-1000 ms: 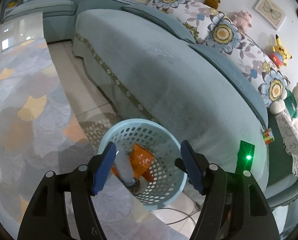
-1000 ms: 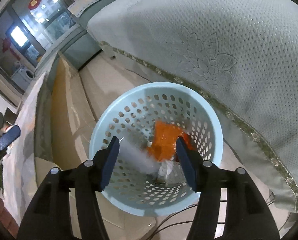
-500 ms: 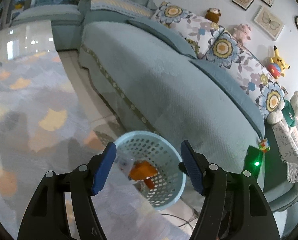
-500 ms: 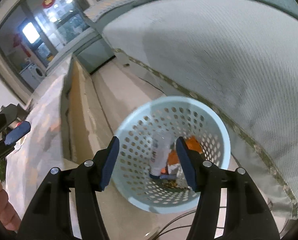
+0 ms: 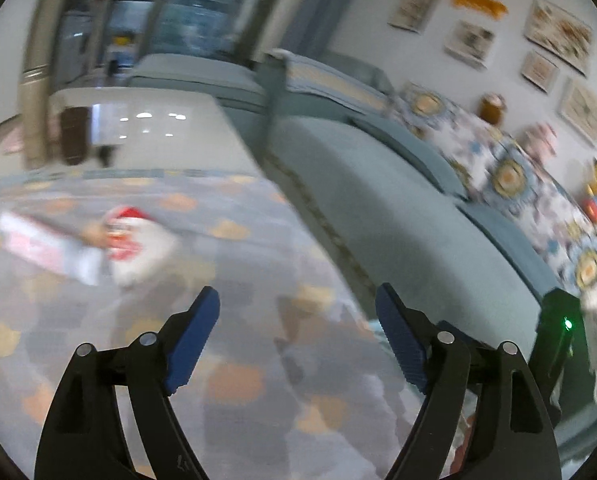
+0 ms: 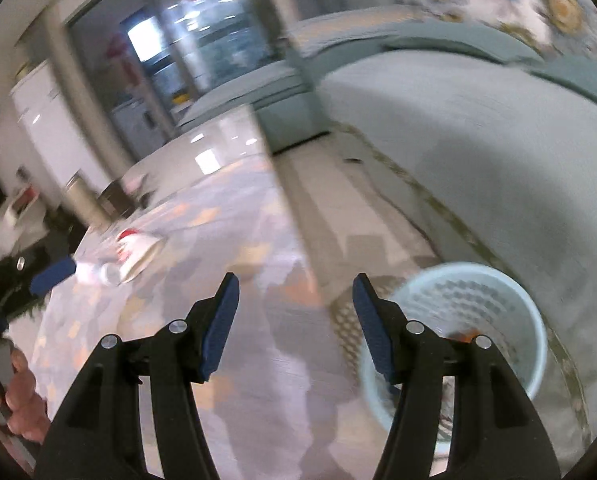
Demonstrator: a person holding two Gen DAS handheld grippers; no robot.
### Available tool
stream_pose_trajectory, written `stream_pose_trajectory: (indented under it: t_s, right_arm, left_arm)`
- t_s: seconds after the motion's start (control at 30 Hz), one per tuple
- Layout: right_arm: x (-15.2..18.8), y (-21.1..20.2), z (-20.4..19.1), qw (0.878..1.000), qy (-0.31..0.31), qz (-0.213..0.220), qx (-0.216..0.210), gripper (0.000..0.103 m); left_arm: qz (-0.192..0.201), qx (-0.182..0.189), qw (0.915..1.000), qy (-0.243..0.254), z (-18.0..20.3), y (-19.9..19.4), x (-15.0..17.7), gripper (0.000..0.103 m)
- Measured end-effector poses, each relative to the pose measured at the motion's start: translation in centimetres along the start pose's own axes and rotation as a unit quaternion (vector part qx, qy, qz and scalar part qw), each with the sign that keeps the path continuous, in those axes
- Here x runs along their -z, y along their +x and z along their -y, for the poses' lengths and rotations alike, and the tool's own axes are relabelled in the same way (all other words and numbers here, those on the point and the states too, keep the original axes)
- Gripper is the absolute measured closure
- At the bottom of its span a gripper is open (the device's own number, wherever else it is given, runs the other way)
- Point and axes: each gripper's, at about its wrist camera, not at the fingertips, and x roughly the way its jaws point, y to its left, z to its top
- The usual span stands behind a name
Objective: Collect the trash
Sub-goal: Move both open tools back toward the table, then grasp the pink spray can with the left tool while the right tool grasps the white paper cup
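Both grippers empty over table; trash left on table, some in bin.

Sofa (image 5: 398,216), blue-grey, runs along right of both views, floral cushions (image 5: 506,176) at back. Table (image 5: 234,320) w/ patterned top fills foreground. Bin (image 6: 498,312), pale blue, perforated, on floor btwn table & sofa; orange scrap visible inside, rest blurred. Trash (image 5: 98,240), white/red wrappers, lies far-left on table, well apart from bin; blurred, can't ID further. L gripper (image 5: 298,332): jaws wide, opening, nothing btwn. R gripper (image 6: 294,320): jaws approx. half-spread, nothing btwn. Hand (image 6: 22,396) at left edge, right-wrist view.
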Motion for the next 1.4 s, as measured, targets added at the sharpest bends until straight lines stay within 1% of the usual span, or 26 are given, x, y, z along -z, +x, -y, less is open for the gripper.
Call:
stream_pose_trajectory:
  t_s: [0.03,0.1,0.23,0.3,0.4,0.5,0.6,0.63,0.67,0.73,0.8,0.9,1.03,1.1,1.17,1.2,1.23,1.27,1.3,1.33,1.4]
  right_arm:
    - [-0.2,0.7,-2.0,1.0,-0.024,0.004,0.0,0.048]
    - [-0.4,1.9,-4.8,0.998,-0.054,0.009,-0.01,0.048]
    - [-1.1,5.3,-9.6,0.996,-0.081,-0.001,-0.035,0.048]
    - [-1.1,6.5,-11.2,0.995,-0.088,-0.004,-0.044,0.048]
    - [-0.9,9.0,-13.7,0.993,-0.103,-0.015,-0.06,0.048]
    - [-0.3,11.2,-16.1,0.99,-0.121,-0.022,-0.066,0.048]
    - [0.8,12.6,-17.5,0.988,-0.141,-0.022,-0.063,0.048]
    - [1.2,12.8,-17.8,0.987,-0.15,-0.023,-0.055,0.048]
    - [1.4,12.7,-18.1,0.986,-0.159,-0.018,-0.052,0.048]
    - [1.7,12.0,-18.4,0.983,-0.173,0.001,-0.061,0.047]
    - [2.0,11.9,-18.7,0.982,-0.182,0.007,-0.058,0.047]
    - [1.8,11.9,-18.5,0.983,-0.176,0.011,-0.055,0.047]
    - [1.5,11.9,-17.7,0.985,-0.156,0.005,-0.067,0.047]
    - [1.5,12.0,-17.7,0.986,-0.152,0.004,-0.069,0.047]
    - [1.4,12.0,-17.7,0.986,-0.154,0.004,-0.069,0.047]
    - [1.5,12.0,-17.8,0.985,-0.156,0.004,-0.069,0.047]
    - [1.6,11.9,-17.9,0.985,-0.16,0.003,-0.069,0.047]
    - [1.6,11.9,-18.0,0.984,-0.164,0.004,-0.068,0.047]
    - [1.7,11.9,-18.1,0.984,-0.166,0.004,-0.067,0.047]
    - [1.8,11.9,-18.2,0.983,-0.169,0.003,-0.068,0.047]
    - [1.7,12.1,-18.3,0.983,-0.172,-0.002,-0.069,0.047]
  left_arm:
    - [0.003,-0.012,0.9999,-0.008,-1.2,-0.4,-0.2,0.026]
    - [0.01,-0.038,0.9987,-0.033,-4.1,-1.1,-0.6,0.026]
    - [0.02,-0.087,0.9927,-0.081,-9.1,-1.7,-1.1,0.026]
    - [0.026,-0.112,0.9873,-0.11,-11.8,-1.8,-1.2,0.026]
    - [0.032,-0.135,0.9789,-0.15,-15.1,-1.7,-1.4,0.025]
    - [0.039,-0.14,0.9697,-0.197,-17.9,-1.2,-1.5,0.025]
    - [0.041,-0.143,0.9647,-0.218,-19.3,-0.2,-1.6,0.024]
    - [0.04,-0.145,0.9642,-0.219,-19.3,0.3,-1.6,0.022]
    - [0.038,-0.147,0.964,-0.218,-19.3,0.8,-1.8,0.021]
    - [0.041,-0.158,0.9616,-0.221,-19.4,1.6,-2.0,0.02]
    - [0.04,-0.168,0.9576,-0.231,-19.8,2.6,-2.2,0.018]
    - [0.028,-0.177,0.9548,-0.237,-20.1,4.3,-2.7,0.018]
    - [0.002,-0.214,0.9484,-0.234,-20.3,6.2,-3.2,0.017]
    - [-0.014,-0.226,0.9472,-0.227,-20.3,7.0,-3.3,0.018]
    - [-0.017,-0.238,0.9491,-0.206,-20.1,7.4,-3.4,0.018]
    - [-0.021,-0.239,0.9517,-0.192,-19.9,7.5,-3.4,0.022]
    - [-0.025,-0.234,0.9546,-0.182,-19.7,7.5,-3.4,0.03]
    - [-0.033,-0.224,0.9591,-0.17,-19.5,7.4,-3.4,0.035]
    - [-0.04,-0.217,0.9621,-0.16,-19.3,7.2,-3.3,0.043]
    - [-0.05,-0.208,0.9659,-0.147,-19.1,7.1,-3.2,0.049]
    - [-0.07,-0.191,0.9724,-0.114,-18.7,6.4,-2.9,0.052]
